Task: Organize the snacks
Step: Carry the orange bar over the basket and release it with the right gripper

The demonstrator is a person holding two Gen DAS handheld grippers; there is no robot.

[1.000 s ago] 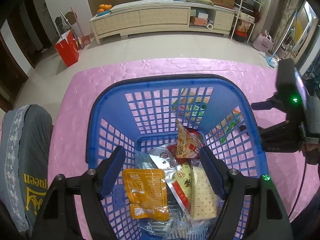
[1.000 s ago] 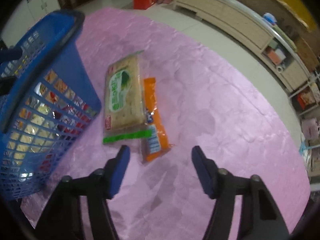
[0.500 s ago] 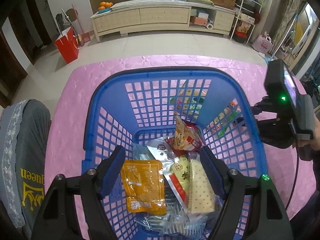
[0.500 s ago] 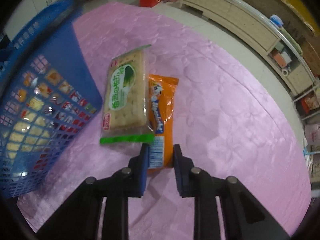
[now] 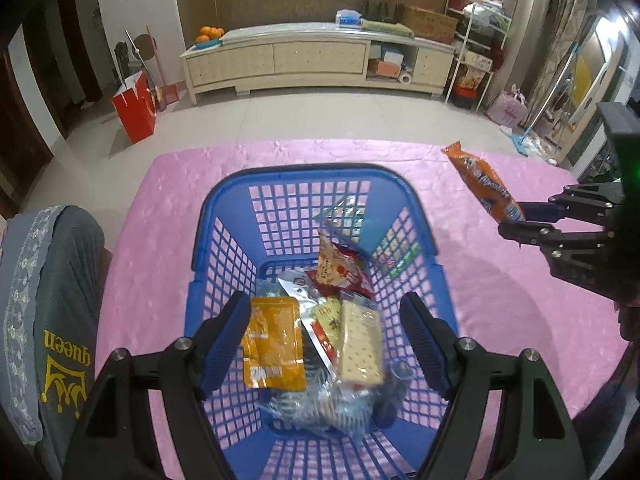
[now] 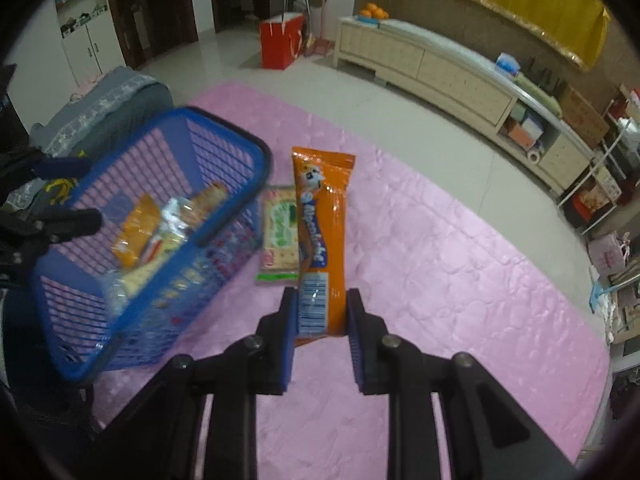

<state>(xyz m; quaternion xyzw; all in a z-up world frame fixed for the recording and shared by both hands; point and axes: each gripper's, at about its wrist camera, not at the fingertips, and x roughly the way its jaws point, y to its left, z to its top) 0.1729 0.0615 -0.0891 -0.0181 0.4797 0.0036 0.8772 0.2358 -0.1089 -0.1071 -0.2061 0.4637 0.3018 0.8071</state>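
From the left wrist view, the left gripper (image 5: pixel 325 336) hangs wide open and empty over a blue basket (image 5: pixel 416 208) of snacks on a pink tablecloth (image 5: pixel 160 216). At far right, the right gripper (image 5: pixel 516 218) carries an orange packet (image 5: pixel 482 184).

From the right wrist view, the right gripper (image 6: pixel 320 320) pinches that orange packet (image 6: pixel 322 220) by its barcode end, lifted off the cloth; half a second ago it lay flat. A green cracker pack (image 6: pixel 280 234) remains beside the basket (image 6: pixel 224 132). Likely next: swing left and release over the basket.
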